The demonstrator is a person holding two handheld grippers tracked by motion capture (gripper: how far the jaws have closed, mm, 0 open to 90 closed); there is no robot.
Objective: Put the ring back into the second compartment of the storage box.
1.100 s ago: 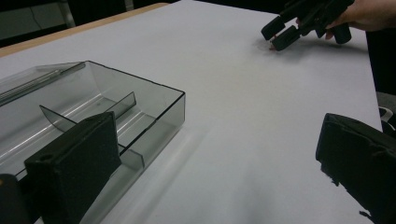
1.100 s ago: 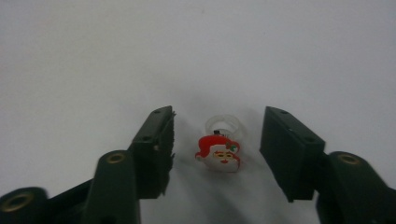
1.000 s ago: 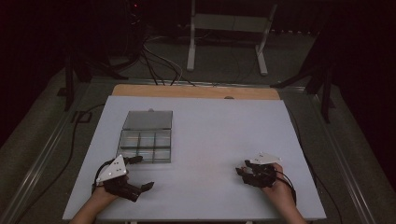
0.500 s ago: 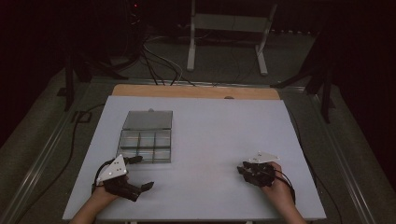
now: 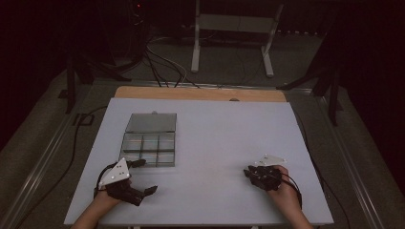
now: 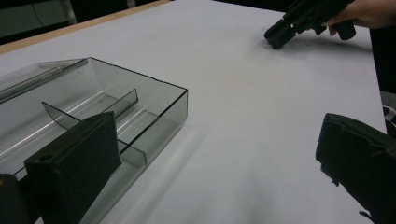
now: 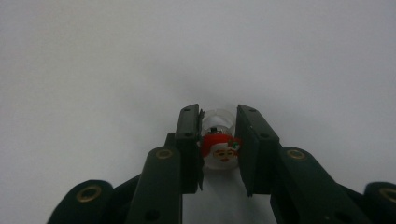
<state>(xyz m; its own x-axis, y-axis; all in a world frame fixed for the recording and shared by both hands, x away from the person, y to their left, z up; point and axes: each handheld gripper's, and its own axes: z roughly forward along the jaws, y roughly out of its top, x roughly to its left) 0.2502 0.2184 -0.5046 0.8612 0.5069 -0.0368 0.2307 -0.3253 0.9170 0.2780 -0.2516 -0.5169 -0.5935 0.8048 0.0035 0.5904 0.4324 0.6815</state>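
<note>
One small Santa-faced clear bead, likely light, hard and slippery, sits pinched across its sides in the right gripper, while the left gripper gapes empty by the compartment box.

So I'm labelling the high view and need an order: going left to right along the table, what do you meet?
Left hand-held gripper, open → clear divided box, lid open → bare white table → right hand-held gripper, shut on a small Santa-face piece.
</note>
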